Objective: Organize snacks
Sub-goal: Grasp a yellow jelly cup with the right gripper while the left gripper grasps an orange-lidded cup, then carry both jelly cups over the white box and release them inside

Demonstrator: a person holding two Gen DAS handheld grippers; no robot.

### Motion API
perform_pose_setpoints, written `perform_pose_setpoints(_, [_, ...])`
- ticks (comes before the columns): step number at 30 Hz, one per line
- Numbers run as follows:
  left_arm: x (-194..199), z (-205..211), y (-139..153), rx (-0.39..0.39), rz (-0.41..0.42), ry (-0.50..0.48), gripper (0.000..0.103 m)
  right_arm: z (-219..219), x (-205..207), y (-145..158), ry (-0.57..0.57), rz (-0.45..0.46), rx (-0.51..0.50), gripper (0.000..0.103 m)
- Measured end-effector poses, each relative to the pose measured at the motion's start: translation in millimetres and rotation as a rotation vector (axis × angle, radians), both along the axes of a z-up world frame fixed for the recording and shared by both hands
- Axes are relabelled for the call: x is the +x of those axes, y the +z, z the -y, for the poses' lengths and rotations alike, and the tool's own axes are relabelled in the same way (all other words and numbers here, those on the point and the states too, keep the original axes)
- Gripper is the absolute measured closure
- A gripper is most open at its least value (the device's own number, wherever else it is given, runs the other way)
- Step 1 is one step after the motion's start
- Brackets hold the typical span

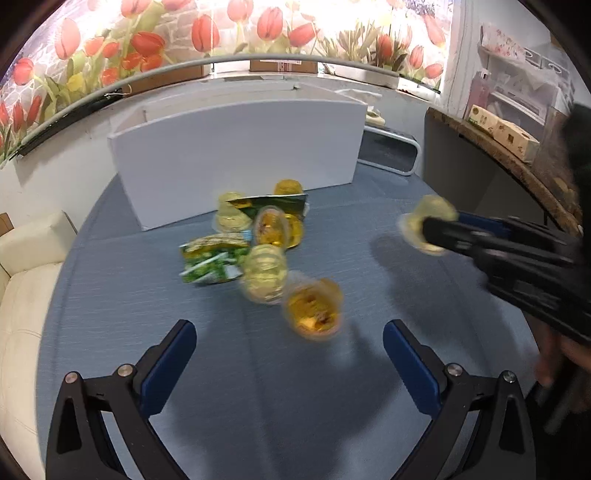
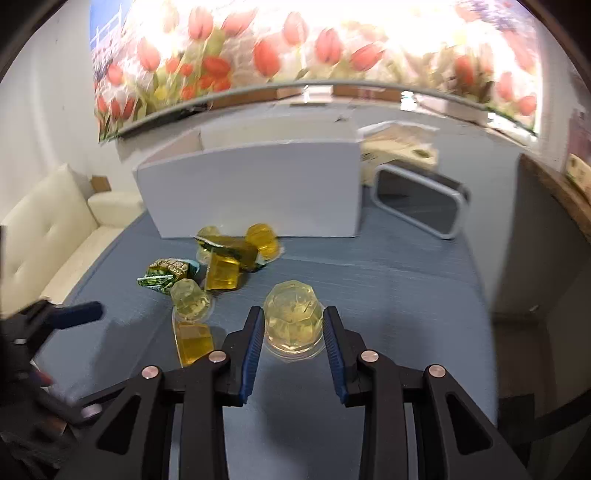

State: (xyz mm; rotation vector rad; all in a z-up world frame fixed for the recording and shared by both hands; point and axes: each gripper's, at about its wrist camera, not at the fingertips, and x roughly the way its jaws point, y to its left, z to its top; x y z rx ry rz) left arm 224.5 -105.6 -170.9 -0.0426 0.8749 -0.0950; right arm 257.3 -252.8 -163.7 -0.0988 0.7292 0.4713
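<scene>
Right gripper (image 2: pixel 293 328): my jaws are closed in on a pale yellow jelly cup (image 2: pixel 293 317), one blue pad against each side of it; I have it clear of the table, out to the right of the pile.
Left gripper (image 1: pixel 290 354): my jaws stand wide apart with nothing between them, hanging over bare cloth just short of the nearest cup.
Amber jelly cup (image 1: pixel 313 308): closest to my left gripper, lying tipped on its side, blurred.
Pale jelly cup on the table (image 1: pixel 264 273): touching the amber one, on its far side, also tipped over.
Green snack packet (image 1: pixel 210 260): flat on the cloth, just left of that pale cup.
Rest of the pile (image 1: pixel 266 218): more amber and pale cups jumbled with a second green packet, close to the front of the box; I cannot tell exactly how many.
White box (image 1: pixel 240 155): stands open-topped at the far side of the table, behind the pile; its inside is hidden from me.
Table (image 1: pixel 258 387): covered in a blue-grey cloth.
Grey framed panel (image 2: pixel 417 206): leaning just right of the box.
Cream sofa (image 1: pixel 26 277): off the table's left edge.
Tulip backdrop (image 1: pixel 221 33): runs across the wall behind.
</scene>
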Motion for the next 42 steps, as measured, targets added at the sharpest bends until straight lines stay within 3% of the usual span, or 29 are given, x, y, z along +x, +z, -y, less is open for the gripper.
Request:
perform_pose_setpoints(10, [36.1, 40.8, -31.2, 0.065, -0.026, 0.107, 0.001, 44.1, -31.1, 10.6, -0.058, 0.010, 0.047, 0.068])
perform_pose_setpoints(11, [37.5, 41.0, -34.2, 0.056, -0.037, 0.108, 0.005, 46.8, -32.8, 10.4, -0.064, 0.010, 0.052, 0.068])
perform_pose_setpoints(12, [38.4, 41.0, -36.9, 0.050, -0.049, 0.110, 0.017, 48.8, -33.9, 10.0, -0.066, 0.009, 0.058, 0.068])
perform_pose_setpoints(14, [36.7, 43.5, -35.3, 0.061, -0.028, 0.100, 0.030, 52.7, -34.9, 8.0, -0.069, 0.000, 0.072, 0.068])
perform_pose_setpoints(16, [36.7, 43.4, -32.7, 0.058, -0.030, 0.092, 0.052, 53.8, -35.6, 6.3, -0.069, -0.002, 0.078, 0.068])
perform_pose_setpoints(27, [15.8, 35.2, -17.5, 0.026, -0.014, 0.069, 0.052, 41.1, -40.0, 8.9, -0.033, 0.011, 0.094, 0.068])
perform_pose_setpoints(34, [3.4, 10.6, 31.1, 0.005, 0.084, 0.067, 0.052, 19.8, -27.7, 23.7, -0.001, 0.036, 0.104, 0.068])
perform_pose_setpoints(42, [33.6, -48.1, 99.2, -0.023, 0.192, 0.114, 0.052, -28.4, 14.8, 66.6, 0.053, 0.105, 0.122, 0.068])
